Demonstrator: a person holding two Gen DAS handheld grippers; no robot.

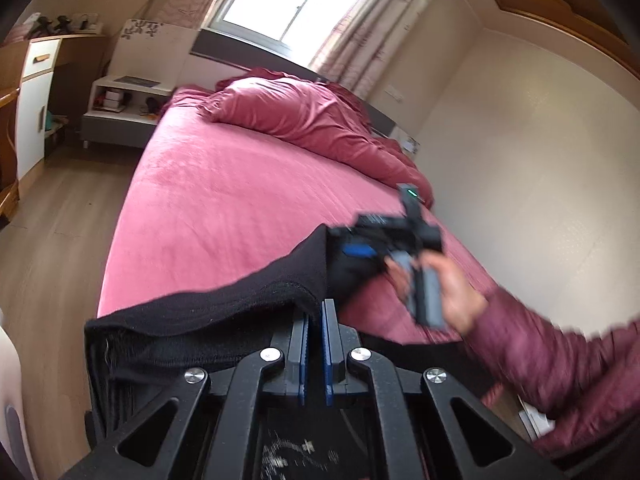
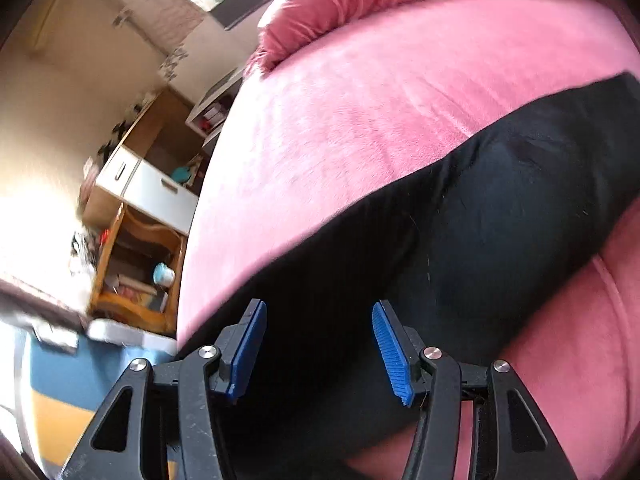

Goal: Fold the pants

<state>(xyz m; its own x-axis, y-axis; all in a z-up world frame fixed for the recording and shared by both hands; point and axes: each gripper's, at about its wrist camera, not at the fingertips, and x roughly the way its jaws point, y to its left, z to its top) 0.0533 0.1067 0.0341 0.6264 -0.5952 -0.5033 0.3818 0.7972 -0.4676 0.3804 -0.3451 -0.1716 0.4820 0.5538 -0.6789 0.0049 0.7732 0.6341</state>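
Black pants hang off the near edge of a pink bed. My left gripper is shut on a fold of their edge and holds it raised. The fabric runs up to the right toward my right gripper, which is blurred and held by a hand in a maroon sleeve. In the right wrist view my right gripper stands open above the pants, which lie in a dark band across the bed. Its blue pads press on nothing.
A bunched pink duvet lies at the head of the bed under the window. A white nightstand and a cabinet stand left of the bed on wooden floor. A pale wall runs along the right side.
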